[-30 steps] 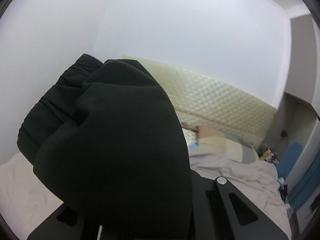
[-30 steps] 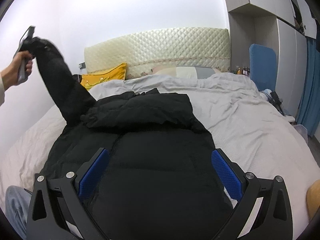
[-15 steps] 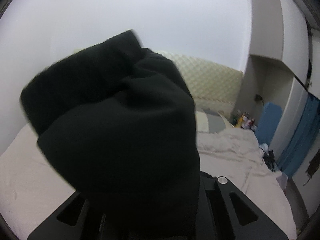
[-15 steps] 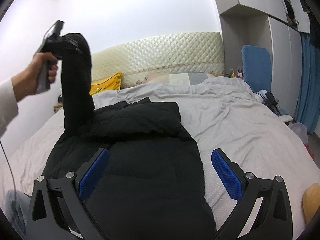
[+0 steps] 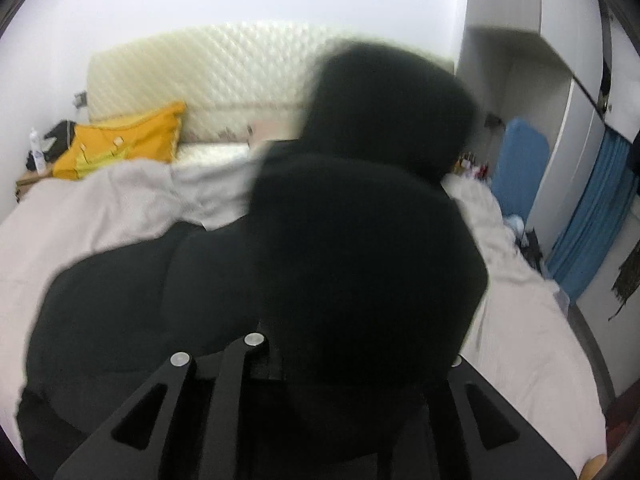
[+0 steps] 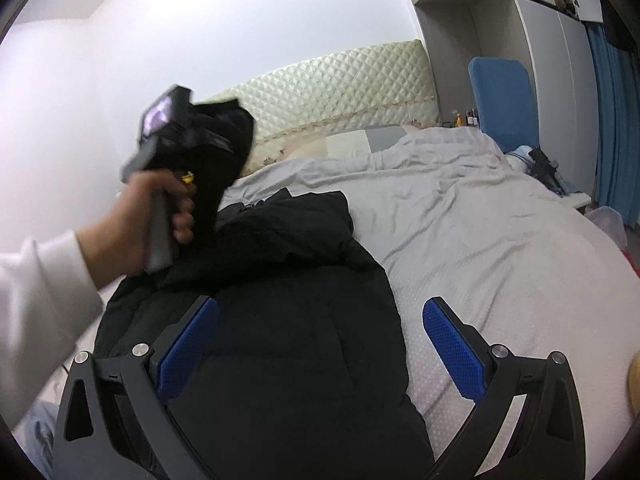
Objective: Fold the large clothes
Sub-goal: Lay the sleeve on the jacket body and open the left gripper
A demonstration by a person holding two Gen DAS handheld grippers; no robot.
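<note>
A black padded jacket (image 6: 280, 320) lies spread on the bed, its upper part folded over. My left gripper (image 6: 208, 136) is shut on the jacket's sleeve (image 6: 224, 168) and holds it up above the jacket's left side. In the left wrist view the sleeve (image 5: 368, 248) bulges over the fingers and hides them, and the jacket body (image 5: 120, 300) lies below. My right gripper (image 6: 320, 336) is open and empty, hovering above the jacket's lower part, blue pads (image 6: 448, 344) wide apart.
The bed has a light grey duvet (image 6: 480, 232) and a cream quilted headboard (image 6: 340, 80). A yellow pillow (image 5: 120, 144) lies at the head on the left. A blue chair (image 6: 504, 96), wardrobe and blue curtain (image 6: 612, 120) stand to the right of the bed.
My left gripper has swung the held sleeve from the bed's left edge inward and lower, over the jacket. The right gripper has stayed open and has turned slightly left.
</note>
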